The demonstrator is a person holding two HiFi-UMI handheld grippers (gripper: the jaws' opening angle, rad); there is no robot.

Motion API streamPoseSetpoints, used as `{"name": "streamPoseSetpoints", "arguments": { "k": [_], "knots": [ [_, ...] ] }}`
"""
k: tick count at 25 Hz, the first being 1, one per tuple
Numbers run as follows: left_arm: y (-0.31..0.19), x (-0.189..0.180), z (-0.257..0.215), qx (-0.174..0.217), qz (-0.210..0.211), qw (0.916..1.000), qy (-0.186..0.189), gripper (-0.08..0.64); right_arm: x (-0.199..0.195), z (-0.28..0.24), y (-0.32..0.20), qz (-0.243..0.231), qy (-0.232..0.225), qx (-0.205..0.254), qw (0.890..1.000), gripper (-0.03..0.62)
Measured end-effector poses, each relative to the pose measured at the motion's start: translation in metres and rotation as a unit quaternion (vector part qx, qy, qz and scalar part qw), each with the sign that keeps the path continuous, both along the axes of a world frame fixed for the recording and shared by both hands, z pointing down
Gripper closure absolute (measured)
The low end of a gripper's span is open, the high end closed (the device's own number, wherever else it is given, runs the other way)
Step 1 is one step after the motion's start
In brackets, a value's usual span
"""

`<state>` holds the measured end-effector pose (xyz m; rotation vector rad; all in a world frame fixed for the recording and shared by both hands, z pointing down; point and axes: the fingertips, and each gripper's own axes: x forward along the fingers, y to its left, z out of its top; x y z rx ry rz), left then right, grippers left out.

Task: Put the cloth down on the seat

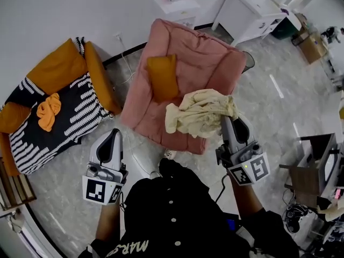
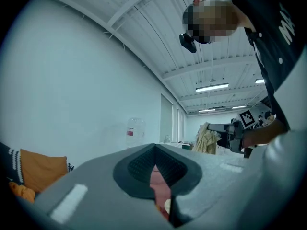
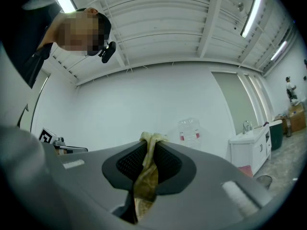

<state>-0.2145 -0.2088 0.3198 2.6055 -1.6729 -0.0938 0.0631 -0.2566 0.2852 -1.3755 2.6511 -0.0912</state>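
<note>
Head view: right gripper point(image 1: 227, 121) holds the cream cloth point(image 1: 198, 112) above the front of the pink seat point(image 1: 188, 58); left gripper point(image 1: 114, 137) hangs well apart. Left gripper view: jaws pressed together, empty. Right gripper view: jaws pinch the cloth (a bunched fold).

We are standing in a mock living room inside a strip-lit hall: seat point(image 1: 204, 58), sofa point(image 1: 80, 112), cabinet point(image 1: 247, 9), boxes point(image 1: 313, 46).
</note>
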Motion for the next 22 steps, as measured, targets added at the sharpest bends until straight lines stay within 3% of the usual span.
{"name": "streamPoseSetpoints", "arguments": {
  "k": [6,22],
  "knots": [
    [-0.024,-0.002,-0.005,0.005,-0.015,0.9999,-0.006,0.560,-0.004,-0.002,-0.030,-0.016,-0.007,0.005,1.000,0.520],
    [-0.091,0.035,-0.018,0.016,-0.002,0.9999,-0.006,0.560,0.005,-0.006,-0.077,-0.038,-0.011,0.016,0.999,0.520]
  ]
}}
